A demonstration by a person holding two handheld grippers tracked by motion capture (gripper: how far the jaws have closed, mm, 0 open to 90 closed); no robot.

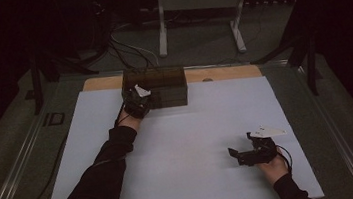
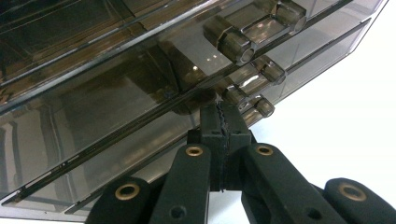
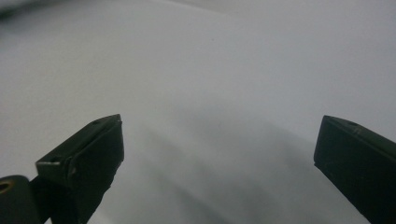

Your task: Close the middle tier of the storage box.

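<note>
1. A person sits at a table (image 1: 183, 179) covered by a white sheet, in a dim room, with both forearms in dark sleeves coming in from the near edge.

2. A box (image 1: 155, 87) of dark, see-through plastic stands at the far edge of the white sheet, left of the middle. It looks like a small chest of stacked drawers.

3. The left gripper (image 1: 137, 103) is stretched forward to the front of the box, at its left part, and meets it there.

4. In the left gripper view, the box (image 2: 116, 93) is close up and tilted, with three smoky knob-like handles (image 2: 254, 30) stacked one above the other on its drawer fronts.

5. The left gripper (image 2: 223, 123) has its jaws pressed together, with their tips right at the drawer front just below the lowest handle. Whether a thin lip of plastic is pinched between them is hard to make out.

6. The right gripper (image 1: 238, 155) rests on the near right part of the table, well apart from the box, pointing to the left.

7. In the right gripper view, the right gripper (image 3: 219, 140) has its jaws wide apart, with bare white table between them.
</note>
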